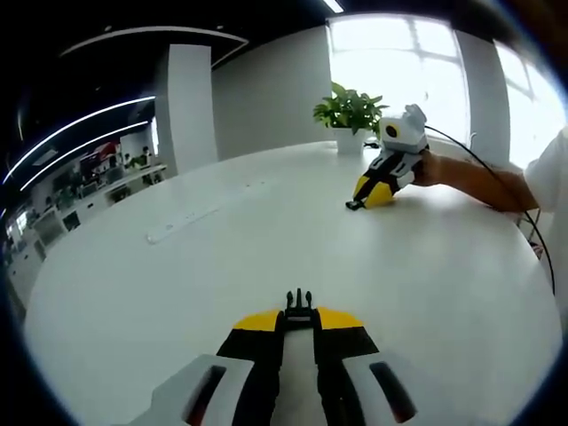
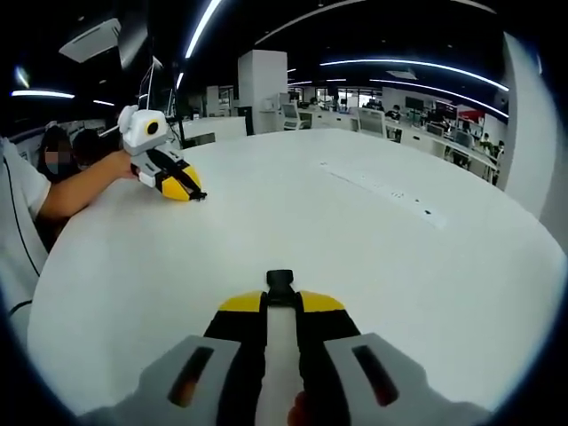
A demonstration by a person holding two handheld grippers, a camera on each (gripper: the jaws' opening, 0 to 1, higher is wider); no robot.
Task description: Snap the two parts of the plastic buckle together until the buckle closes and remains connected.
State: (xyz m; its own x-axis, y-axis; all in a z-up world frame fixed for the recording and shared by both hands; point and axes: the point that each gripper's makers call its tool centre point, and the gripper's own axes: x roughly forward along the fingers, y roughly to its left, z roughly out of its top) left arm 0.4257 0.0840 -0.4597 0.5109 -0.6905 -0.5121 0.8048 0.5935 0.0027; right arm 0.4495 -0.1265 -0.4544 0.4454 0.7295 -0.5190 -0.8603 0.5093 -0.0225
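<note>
Left gripper (image 1: 299, 312) clamped on pronged buckle half (image 1: 299, 303), right gripper (image 2: 280, 296) clamped on socket half (image 2: 280, 282); 2 halves well apart on white table (image 1: 177, 284). Risk: misaligned prongs jamming at mating.

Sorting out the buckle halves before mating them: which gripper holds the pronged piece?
The left gripper. Its black buckle half ends in separate prongs sticking forward, while the half in the right gripper ends in a plain squared block.
</note>
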